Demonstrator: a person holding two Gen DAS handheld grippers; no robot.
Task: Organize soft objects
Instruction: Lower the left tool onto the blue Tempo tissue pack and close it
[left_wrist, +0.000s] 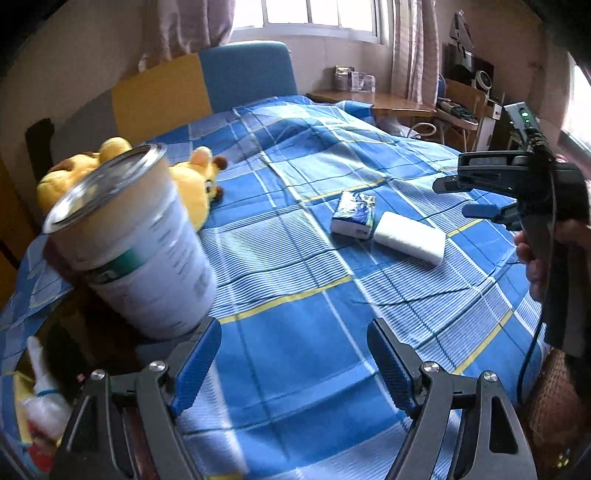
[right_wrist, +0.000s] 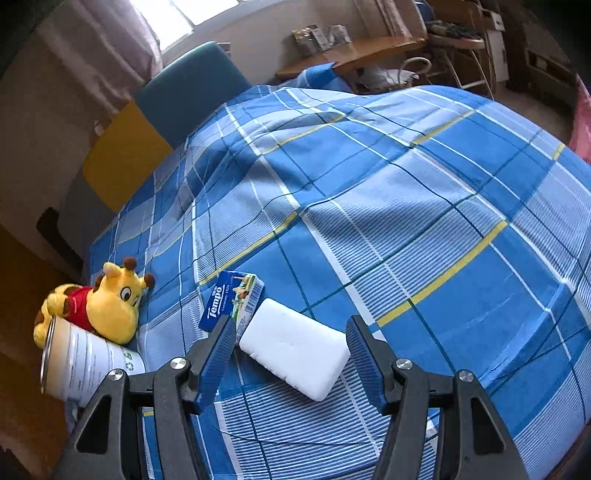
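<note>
On the blue plaid bed (right_wrist: 406, 177), you are hovering your right gripper (right_wrist: 291, 354), jaws spread, over the white sponge (right_wrist: 295, 347); the Tempo tissue pack (right_wrist: 229, 299) at 11 o'clock is touching it and could snag. Your left gripper (left_wrist: 295, 362) is hanging released.

blue plaid bedspread (left_wrist: 314, 302) – wooden desk (left_wrist: 373, 100) – curtained window (left_wrist: 317, 16) behind

Counts on the bed

One giraffe (right_wrist: 110, 306); one tin (left_wrist: 129, 243); one tissue pack (right_wrist: 232, 301); one sponge (right_wrist: 295, 347); two grippers, the left (left_wrist: 293, 365) and the right (right_wrist: 291, 360), each with two blue-padded fingers; one more soft toy (left_wrist: 42, 406), white, only partly seen at the left view's lower edge.
</note>
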